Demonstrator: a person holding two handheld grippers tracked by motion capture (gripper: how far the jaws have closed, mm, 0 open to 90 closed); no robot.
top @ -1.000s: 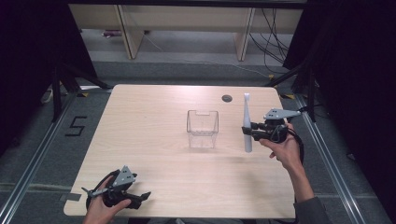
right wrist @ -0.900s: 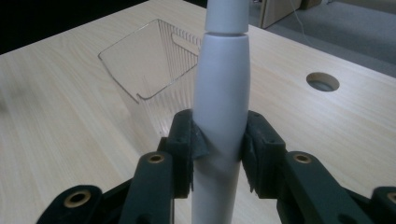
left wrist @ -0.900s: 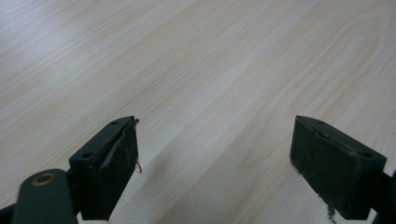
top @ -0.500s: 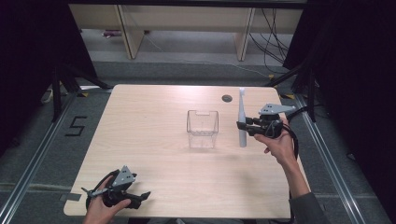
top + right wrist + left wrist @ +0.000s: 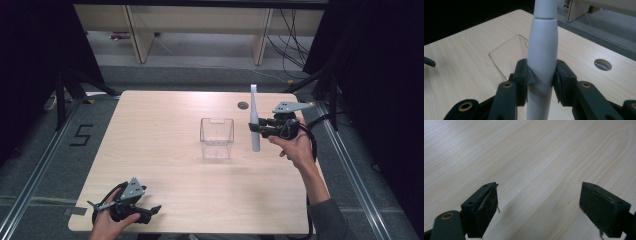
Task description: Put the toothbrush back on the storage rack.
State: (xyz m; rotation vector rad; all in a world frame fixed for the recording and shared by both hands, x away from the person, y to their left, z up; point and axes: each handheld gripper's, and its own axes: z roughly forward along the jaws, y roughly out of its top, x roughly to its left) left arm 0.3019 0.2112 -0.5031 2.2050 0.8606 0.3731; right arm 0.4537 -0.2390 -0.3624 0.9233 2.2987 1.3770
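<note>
White plastic handle, long and thin like an electric toothbrush (image 5: 254, 122), stands almost straight up in the air, above the right part of the table (image 5: 165, 145). It is fat at the bottom and gets thin at the top. It is up off the wood and touches nothing but the tongs that hold it.

Just beside it, to the left in the high view, sits a clear plastic box (image 5: 217, 137) with no lid. The box is square and see-through, and nothing is in it. The handle is outside the box, near its right wall.

The right gripper (image 5: 264, 126) has its two black jaws squeezed onto the fat part of the handle, one on each side. In the right gripper view the pads (image 5: 524, 75) press tight on the white handle (image 5: 542, 62), and the clear box (image 5: 510, 56) lies on the table behind it. A small round hole (image 5: 243, 105) is in the table near the far edge, behind the handle.

The left gripper (image 5: 150, 212) rests far away at the near left corner of the table, in the person's left hand. Its jaws are wide apart, with only bare wood between them.
</note>
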